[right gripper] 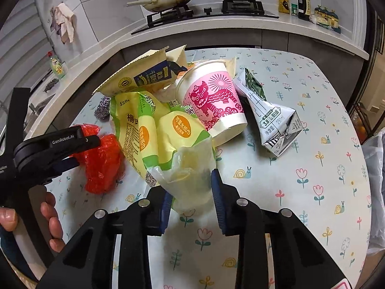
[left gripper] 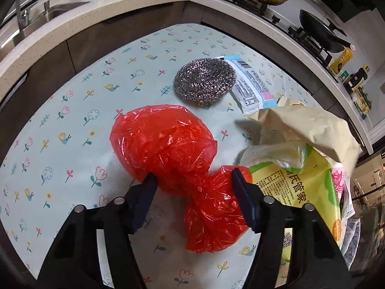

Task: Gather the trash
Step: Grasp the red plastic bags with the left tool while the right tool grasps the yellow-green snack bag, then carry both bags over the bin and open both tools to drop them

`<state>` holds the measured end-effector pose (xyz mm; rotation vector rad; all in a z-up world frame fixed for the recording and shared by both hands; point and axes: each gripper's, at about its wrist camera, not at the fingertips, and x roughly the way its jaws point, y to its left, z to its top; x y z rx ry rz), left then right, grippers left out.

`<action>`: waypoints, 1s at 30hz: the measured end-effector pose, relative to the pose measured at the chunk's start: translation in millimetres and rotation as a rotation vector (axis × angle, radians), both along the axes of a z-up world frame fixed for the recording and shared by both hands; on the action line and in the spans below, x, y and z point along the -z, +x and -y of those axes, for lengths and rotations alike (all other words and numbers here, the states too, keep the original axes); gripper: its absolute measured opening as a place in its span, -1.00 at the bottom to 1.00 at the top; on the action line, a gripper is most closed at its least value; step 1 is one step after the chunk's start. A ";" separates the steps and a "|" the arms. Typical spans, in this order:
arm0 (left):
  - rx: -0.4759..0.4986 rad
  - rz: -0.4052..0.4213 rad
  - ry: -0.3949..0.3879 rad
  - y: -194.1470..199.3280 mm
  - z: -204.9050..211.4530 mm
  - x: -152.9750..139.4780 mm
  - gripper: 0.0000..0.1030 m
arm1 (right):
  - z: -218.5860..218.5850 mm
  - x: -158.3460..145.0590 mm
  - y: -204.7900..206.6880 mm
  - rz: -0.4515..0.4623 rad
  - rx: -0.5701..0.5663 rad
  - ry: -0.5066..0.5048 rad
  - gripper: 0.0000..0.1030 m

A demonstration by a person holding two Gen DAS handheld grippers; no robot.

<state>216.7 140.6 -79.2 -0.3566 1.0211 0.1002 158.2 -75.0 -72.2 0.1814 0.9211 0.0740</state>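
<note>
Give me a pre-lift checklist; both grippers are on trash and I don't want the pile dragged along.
1. Left gripper pads on the red bag: ok.
2. Right gripper pads on the clear plastic bag: ok.
3. Both grips firm enough to lift: cannot tell.
4. Clear plastic bag free of the yellow-green wrapper: not ok, they overlap.
5. Paper cup stable: not ok, it lies tilted on the pile.

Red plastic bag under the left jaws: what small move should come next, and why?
Probably lift it clear. The left gripper already straddles the red plastic bag at its pinched waist, jaws pressing the film, and the bag lies apart from the steel scourer, so little should drag along.
</note>
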 end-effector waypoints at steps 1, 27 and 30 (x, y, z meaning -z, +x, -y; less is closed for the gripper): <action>0.009 0.005 0.006 -2.2 1.5 -1.7 0.01 | -1.1 -1.2 -2.4 0.004 -0.005 0.002 -0.46; 0.251 0.167 0.030 -101.9 100.3 -89.7 -0.24 | 97.4 -70.3 -121.3 0.165 0.166 0.028 -0.59; 0.296 0.181 0.034 -111.1 119.4 -96.0 -0.24 | 114.1 -75.5 -134.1 0.181 0.207 0.025 -0.59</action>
